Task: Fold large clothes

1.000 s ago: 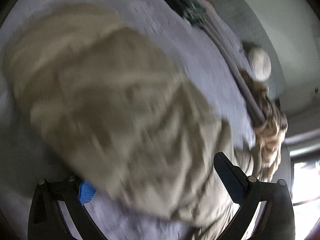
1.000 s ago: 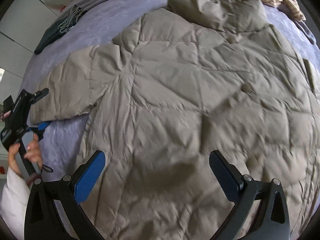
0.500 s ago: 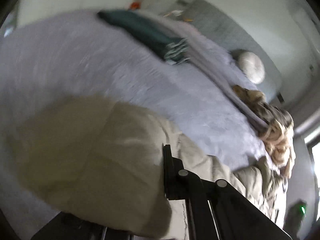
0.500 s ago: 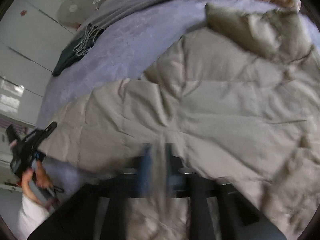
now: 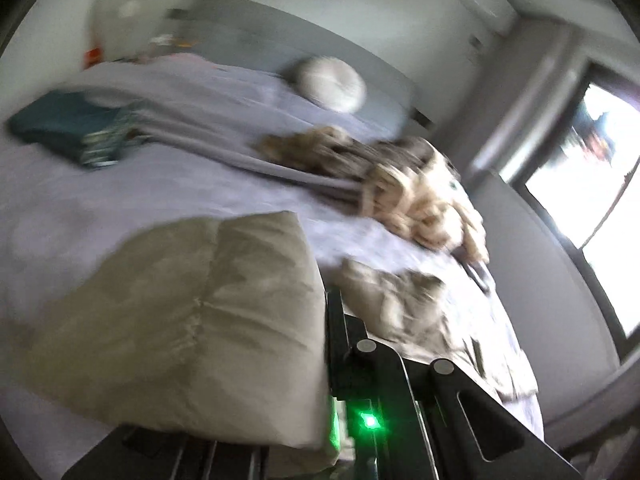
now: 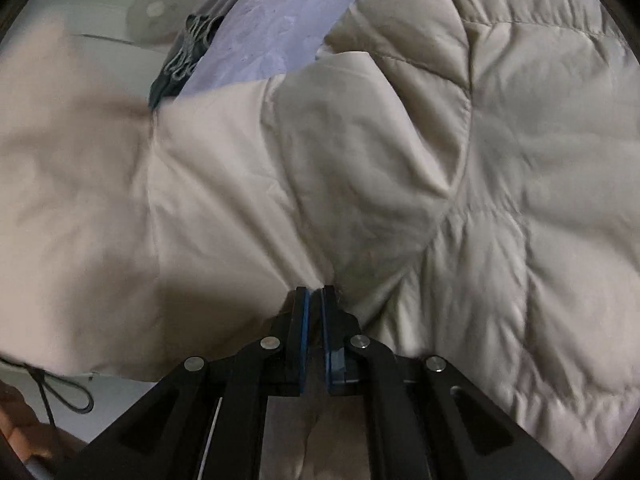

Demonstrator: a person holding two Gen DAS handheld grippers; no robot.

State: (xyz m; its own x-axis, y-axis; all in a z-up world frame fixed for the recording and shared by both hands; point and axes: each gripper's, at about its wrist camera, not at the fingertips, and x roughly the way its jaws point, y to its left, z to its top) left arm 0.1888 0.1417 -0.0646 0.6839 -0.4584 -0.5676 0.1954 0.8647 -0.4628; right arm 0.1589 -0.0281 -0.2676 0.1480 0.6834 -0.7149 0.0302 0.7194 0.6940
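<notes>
Lilac bedding (image 5: 168,184) lies under our beige puffer jacket (image 6: 520,160). On the left, our left gripper (image 5: 326,344) pinches its sleeve end; the right gripper (image 6: 315,300) clamps a fold, the jacket's body spreading ahead and rightward.

Bare lavender bedsheet (image 5: 132,196) lies open beyond the puffy jacket (image 5: 192,320); a folded teal garment (image 5: 64,128) and crumpled plaid cloth (image 5: 404,196) bound it.

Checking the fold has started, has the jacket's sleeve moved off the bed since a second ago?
Yes. The sleeve lay flat on the purple bedsheet; now the left tool has raised it, hiding sheet it once lay beside.
</notes>
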